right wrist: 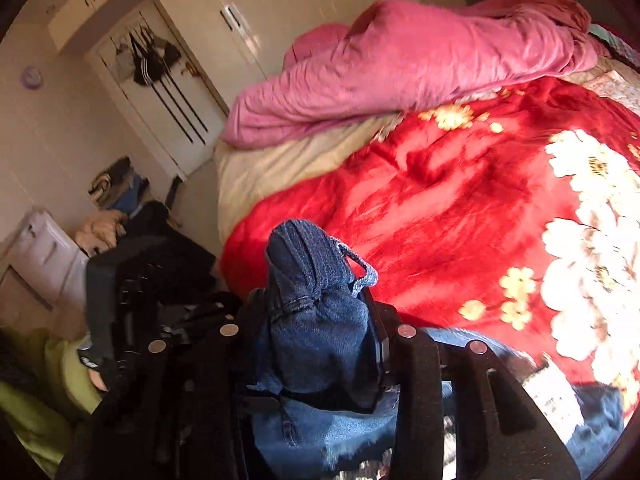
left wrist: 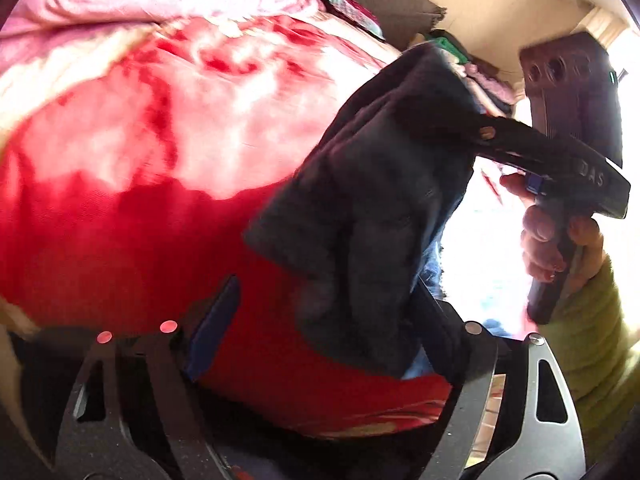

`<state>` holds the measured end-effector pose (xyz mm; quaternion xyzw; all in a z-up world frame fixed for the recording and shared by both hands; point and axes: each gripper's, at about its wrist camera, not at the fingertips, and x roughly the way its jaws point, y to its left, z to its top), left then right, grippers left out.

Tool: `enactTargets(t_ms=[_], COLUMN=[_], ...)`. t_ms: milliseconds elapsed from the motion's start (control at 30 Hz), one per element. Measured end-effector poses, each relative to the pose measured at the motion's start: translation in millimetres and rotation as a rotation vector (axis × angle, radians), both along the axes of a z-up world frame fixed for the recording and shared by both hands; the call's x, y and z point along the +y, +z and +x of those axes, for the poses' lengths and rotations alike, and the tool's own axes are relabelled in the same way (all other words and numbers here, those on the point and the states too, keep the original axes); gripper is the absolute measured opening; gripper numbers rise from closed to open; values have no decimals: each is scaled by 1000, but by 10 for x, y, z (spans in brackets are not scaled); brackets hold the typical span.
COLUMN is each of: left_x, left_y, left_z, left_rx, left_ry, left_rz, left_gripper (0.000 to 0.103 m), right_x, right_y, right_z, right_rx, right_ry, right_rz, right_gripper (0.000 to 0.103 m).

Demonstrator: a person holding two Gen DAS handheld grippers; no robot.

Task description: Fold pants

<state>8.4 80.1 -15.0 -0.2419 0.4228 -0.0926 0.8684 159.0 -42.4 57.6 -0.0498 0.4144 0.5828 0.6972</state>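
Observation:
The pants are blue denim jeans (left wrist: 372, 216), held up in the air above a red flowered blanket (left wrist: 120, 220) on a bed. In the left wrist view my left gripper (left wrist: 320, 320) stands wide open; the jeans hang against its right finger (left wrist: 436, 328) but are not pinched. The right gripper (left wrist: 486, 134) shows at upper right, shut on the top of the jeans. In the right wrist view my right gripper (right wrist: 316, 320) is shut on a bunched fold of the jeans (right wrist: 316, 300), which stick up between its fingers.
A pink quilt (right wrist: 400, 68) lies heaped along the far side of the bed. White wardrobes (right wrist: 248, 20) and a door stand beyond. Dark clothes and bags (right wrist: 152, 248) are piled on the floor at the left. The blanket (right wrist: 460, 200) spreads wide.

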Motion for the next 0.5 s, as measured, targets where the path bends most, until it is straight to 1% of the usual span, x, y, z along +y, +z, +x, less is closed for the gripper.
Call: enactTargets(t_ms=[100,200,233,300,400,433,467,500], left_x=[-203,-418,-498,-655,-863,-940,-1023,-1109], left_y=[77,141,174,245,319,343,365,375], left_z=[85,164,188,213,227,235,233,229], left_rx=[-16,-24,-29,-43,-61,-70,-80,-87], left_ry=[-73,-141,-160,-184,-228,-244,-266,-292], left_rz=[-38,-109,-112,-79,-76,-67,-52,-42], left_gripper=[75,75,75,75,75,75,75,75], right_x=[-309,-593,-690,-874,-1106,-1182,-1264,-1369], right_y=[121,188,200,219,211,203,189,180], right_z=[35,88,108,149,176,182,194,200], right_rx=[-10,-21,-20,-17,-14,-8,0,8], right_ry=[-36,-78,-95,-122,-155,-167,-186,-215], right_rz=[46,76,83,104,132,143,155,169], right_gripper=[35,35,35,35,38,42,50,52])
